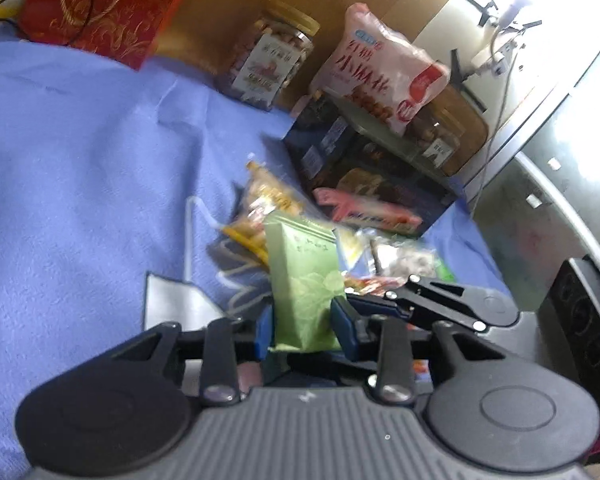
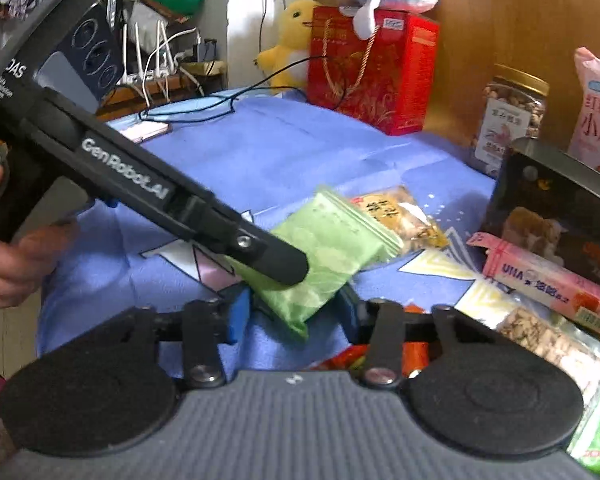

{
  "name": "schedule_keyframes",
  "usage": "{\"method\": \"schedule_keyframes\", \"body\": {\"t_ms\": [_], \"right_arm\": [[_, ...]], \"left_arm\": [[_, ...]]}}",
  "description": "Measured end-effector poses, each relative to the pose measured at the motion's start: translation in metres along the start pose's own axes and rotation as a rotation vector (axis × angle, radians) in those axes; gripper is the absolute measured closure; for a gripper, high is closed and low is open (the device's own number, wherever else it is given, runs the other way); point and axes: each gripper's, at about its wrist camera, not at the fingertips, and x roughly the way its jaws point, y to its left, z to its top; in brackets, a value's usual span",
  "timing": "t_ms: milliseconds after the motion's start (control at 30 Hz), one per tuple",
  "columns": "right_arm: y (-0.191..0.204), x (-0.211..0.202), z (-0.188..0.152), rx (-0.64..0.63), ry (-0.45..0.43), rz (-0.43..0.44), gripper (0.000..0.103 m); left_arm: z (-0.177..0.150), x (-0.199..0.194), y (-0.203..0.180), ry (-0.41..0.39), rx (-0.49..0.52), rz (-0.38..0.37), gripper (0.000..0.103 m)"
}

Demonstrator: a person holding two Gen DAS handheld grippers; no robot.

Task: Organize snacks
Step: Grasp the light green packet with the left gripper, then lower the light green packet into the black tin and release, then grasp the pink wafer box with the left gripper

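A green snack packet [image 1: 304, 280] stands between the blue pads of my left gripper [image 1: 306, 328], which is shut on it above the blue cloth [image 1: 80, 168]. In the right wrist view the same packet [image 2: 324, 248] is pinched by the left gripper's black fingers [image 2: 268, 256] and its lower end lies between the blue pads of my right gripper [image 2: 294, 316]; the jaws stand wide and seem not to clamp it. An orange snack bag [image 1: 264, 200] lies behind the packet; it also shows in the right wrist view [image 2: 400, 216].
A dark box [image 1: 364, 168] with a pink carton [image 1: 364, 208] stands at right, a pink bag [image 1: 380, 68] on top, a nut jar [image 1: 268, 60] behind. A red gift bag [image 2: 372, 72] stands at the back. More loose snack packs [image 2: 540, 340] lie at right.
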Motion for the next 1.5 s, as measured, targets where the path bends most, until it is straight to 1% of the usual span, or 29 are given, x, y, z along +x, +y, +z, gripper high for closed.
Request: {"method": "schedule_keyframes", "body": {"t_ms": [67,167,300,367,467,567,600,633,733,767,833,900,967,1033,1100,1133,1200,1300,1333,1367,1400,1500], "right_arm": [[-0.002,-0.013,0.004,0.008,-0.046,-0.015,0.057],[-0.010,-0.037,0.017,-0.003,-0.130,-0.076,0.057],[-0.043,-0.077,0.044,0.030,-0.217,-0.172,0.057],[-0.069,-0.083,0.056,0.052,-0.245,-0.223,0.057],[-0.117,-0.079,0.071,0.132,-0.236,-0.247,0.057],[-0.161,-0.062,0.078,0.217,-0.175,-0.230,0.057],[-0.170,-0.056,0.078,0.239,-0.151,-0.219,0.055],[-0.177,-0.047,0.079,0.256,-0.130,-0.209,0.055],[-0.181,-0.033,0.075,0.269,-0.089,-0.214,0.052],[-0.178,-0.032,0.076,0.262,-0.093,-0.225,0.047],[-0.174,-0.034,0.075,0.252,-0.116,-0.240,0.041],[-0.171,-0.044,0.072,0.259,-0.153,-0.255,0.040],[-0.165,-0.062,0.067,0.271,-0.189,-0.253,0.041],[-0.165,-0.085,0.055,0.298,-0.238,-0.251,0.041],[-0.169,-0.106,0.036,0.369,-0.262,-0.239,0.042],[-0.171,-0.115,0.025,0.412,-0.269,-0.239,0.042],[-0.172,-0.124,0.005,0.478,-0.263,-0.242,0.049],[-0.170,-0.118,-0.010,0.510,-0.212,-0.261,0.052],[-0.169,-0.114,-0.011,0.509,-0.192,-0.259,0.052],[-0.166,-0.110,-0.010,0.500,-0.178,-0.259,0.052],[-0.165,-0.104,-0.009,0.483,-0.164,-0.263,0.052],[-0.161,-0.086,-0.006,0.437,-0.111,-0.292,0.052]], "left_arm": [[0.008,-0.004,-0.014,-0.025,0.041,-0.007,0.072],[0.032,-0.002,-0.042,-0.060,0.136,-0.014,0.072],[0.082,0.024,-0.079,-0.096,0.243,-0.050,0.072],[0.108,0.045,-0.094,-0.102,0.278,-0.061,0.071],[0.140,0.085,-0.104,-0.069,0.286,-0.041,0.071],[0.154,0.120,-0.102,-0.022,0.269,0.001,0.069],[0.155,0.128,-0.100,-0.011,0.269,0.023,0.068],[0.155,0.132,-0.097,-0.006,0.272,0.043,0.065],[0.154,0.140,-0.092,0.004,0.277,0.105,0.059],[0.152,0.138,-0.092,0.002,0.282,0.114,0.056],[0.152,0.132,-0.091,-0.011,0.293,0.118,0.054],[0.148,0.115,-0.092,-0.045,0.296,0.101,0.053],[0.142,0.094,-0.088,-0.075,0.280,0.066,0.052],[0.133,0.071,-0.080,-0.107,0.247,0.019,0.052],[0.122,0.057,-0.068,-0.121,0.182,-0.017,0.052],[0.116,0.056,-0.062,-0.114,0.153,-0.030,0.052],[0.105,0.063,-0.053,-0.089,0.113,-0.013,0.052],[0.097,0.088,-0.043,-0.023,0.059,0.019,0.051],[0.096,0.097,-0.041,-0.007,0.053,0.028,0.046],[0.094,0.104,-0.041,0.002,0.051,0.052,0.042],[0.092,0.111,-0.040,0.008,0.050,0.081,0.041],[0.087,0.127,-0.039,0.030,0.034,0.096,0.040]]}}
